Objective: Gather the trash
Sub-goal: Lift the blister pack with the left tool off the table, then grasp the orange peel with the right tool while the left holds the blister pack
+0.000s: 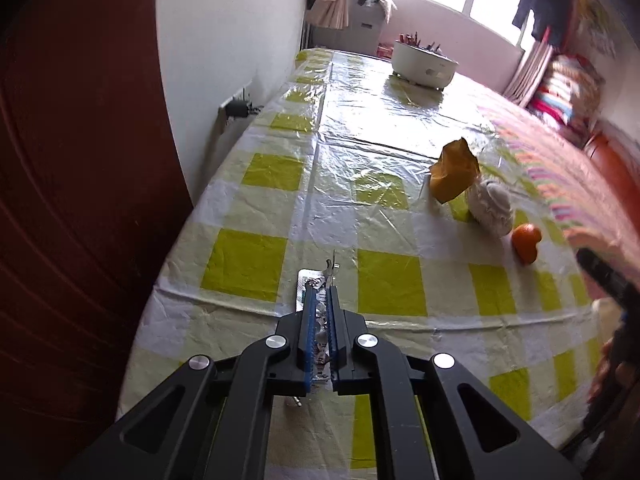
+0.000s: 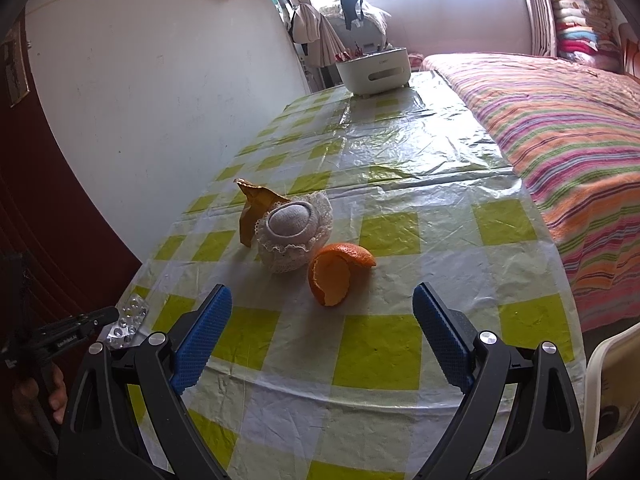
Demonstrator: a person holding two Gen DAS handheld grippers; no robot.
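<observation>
Bedroom, checkered plastic-covered surface point(image 2: 400, 208) beside striped bed point(image 2: 560, 140). Left claw point(image 1: 320, 312) clamped on foil blister pack point(image 2: 128, 322) at near-left edge. Right claw point(image 2: 322, 328) spread wide, facing orange peel point(image 2: 334, 272). Advice: straddle peel's curled rim, close gently; avoid lace-wrapped ball point(image 2: 294, 234) touching it.

The worktop point(image 2: 380, 352) is showing lime-green and white checks. The peel point(image 2: 334, 274) is glowing orange, the bed point(image 2: 560, 140) is wearing pink, orange and green stripes, and the hand-held gripper point(image 2: 322, 336) pads are showing blue.
</observation>
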